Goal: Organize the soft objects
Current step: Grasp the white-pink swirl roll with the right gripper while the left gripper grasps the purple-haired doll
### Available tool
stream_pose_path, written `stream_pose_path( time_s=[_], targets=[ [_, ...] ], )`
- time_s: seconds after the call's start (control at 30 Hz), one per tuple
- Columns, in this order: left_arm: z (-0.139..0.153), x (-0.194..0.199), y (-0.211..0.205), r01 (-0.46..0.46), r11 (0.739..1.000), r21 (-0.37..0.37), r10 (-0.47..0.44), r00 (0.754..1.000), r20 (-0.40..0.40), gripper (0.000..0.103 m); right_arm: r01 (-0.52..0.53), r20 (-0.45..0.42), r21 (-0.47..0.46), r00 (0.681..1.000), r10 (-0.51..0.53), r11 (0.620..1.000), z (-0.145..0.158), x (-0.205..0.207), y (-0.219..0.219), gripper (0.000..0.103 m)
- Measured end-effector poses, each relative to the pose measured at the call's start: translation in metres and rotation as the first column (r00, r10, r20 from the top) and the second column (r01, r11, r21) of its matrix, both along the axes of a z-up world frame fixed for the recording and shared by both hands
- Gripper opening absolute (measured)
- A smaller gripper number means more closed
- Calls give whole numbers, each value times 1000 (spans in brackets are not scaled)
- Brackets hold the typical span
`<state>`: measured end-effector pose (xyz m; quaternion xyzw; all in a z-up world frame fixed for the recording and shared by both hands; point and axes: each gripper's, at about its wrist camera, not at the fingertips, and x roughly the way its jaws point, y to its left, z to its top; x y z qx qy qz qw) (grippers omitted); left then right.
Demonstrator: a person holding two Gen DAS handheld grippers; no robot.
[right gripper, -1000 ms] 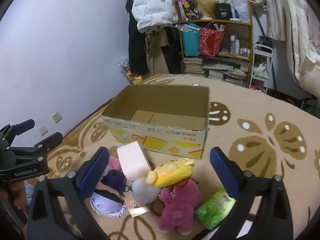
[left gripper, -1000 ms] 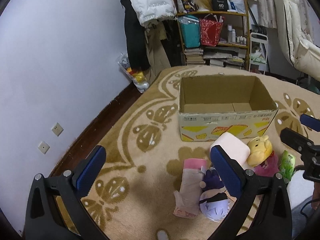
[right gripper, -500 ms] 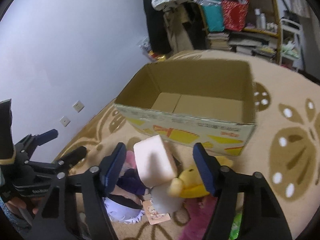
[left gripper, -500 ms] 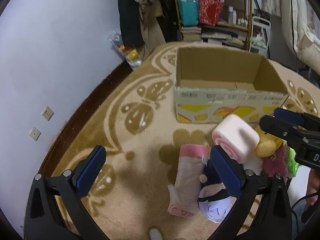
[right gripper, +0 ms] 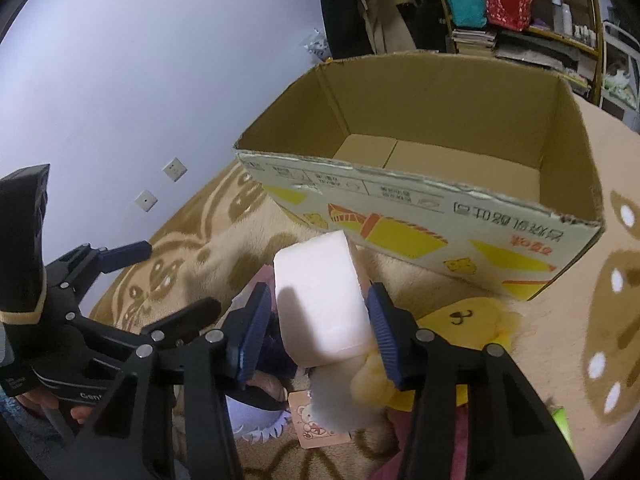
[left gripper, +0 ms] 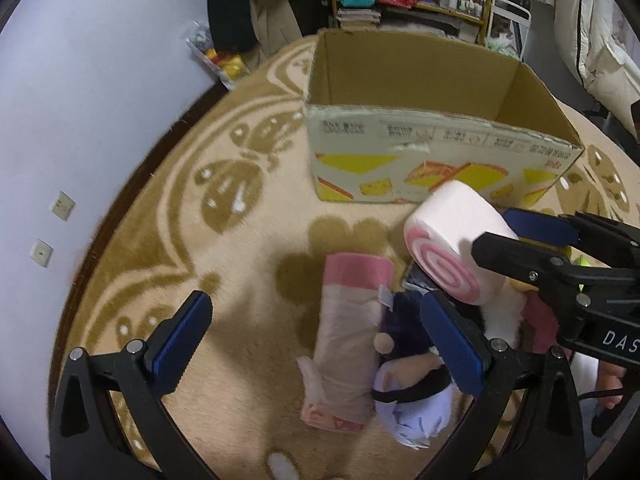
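An open cardboard box (right gripper: 448, 208) stands on the patterned beige rug (left gripper: 224, 208), its floor bare; its near wall carries yellow cake pictures and small printed writing too fine to read, with red characters at one end. Behind it a shelf (right gripper: 532, 12) holds a teal bag, a red bag and books, and dark coats hang beside the pale wall, which has two sockets low down.

In front of the box's near wall lies a heap of soft things: a pink-and-white swirl roll plush (left gripper: 460, 252) on top, a yellow bear plush (right gripper: 460, 332) under and beside it, a purple-haired doll (left gripper: 412, 396), a magenta plush, a green packet (right gripper: 562, 420), and a pink-topped wrapped bundle (left gripper: 348, 340) lying flat next to the doll. A paper tag with a bear drawing pokes out beneath.

The right gripper (right gripper: 316, 324) straddles the roll, its blue pads closing in on the white flanks; whether they press yet I cannot tell. Its body reads "DAS". The left gripper (left gripper: 316, 344) hangs spread wide over the bundle and doll, gripping nothing; "Gen" shows on its side.
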<state>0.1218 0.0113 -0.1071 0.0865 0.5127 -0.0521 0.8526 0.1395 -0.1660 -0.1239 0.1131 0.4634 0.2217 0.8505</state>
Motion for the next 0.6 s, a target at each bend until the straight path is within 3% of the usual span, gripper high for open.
stream_pose_path(
  time_s=[0.17, 0.5, 0.6],
  targets=[
    [-13, 3, -5, 24, 1000, 0, -24, 998, -62, 103, -16, -25, 54, 1000, 18, 998, -3, 3, -1, 64],
    [-23, -7, -25, 116, 993, -17, -117, 986, -119, 102, -20, -46, 54, 999, 22, 998, -5, 4, 0, 64],
    [-28, -9, -31, 134, 991, -10, -134, 981, -138, 93, -23, -43, 21, 999, 24, 999, -8, 4, 4, 64]
  ],
)
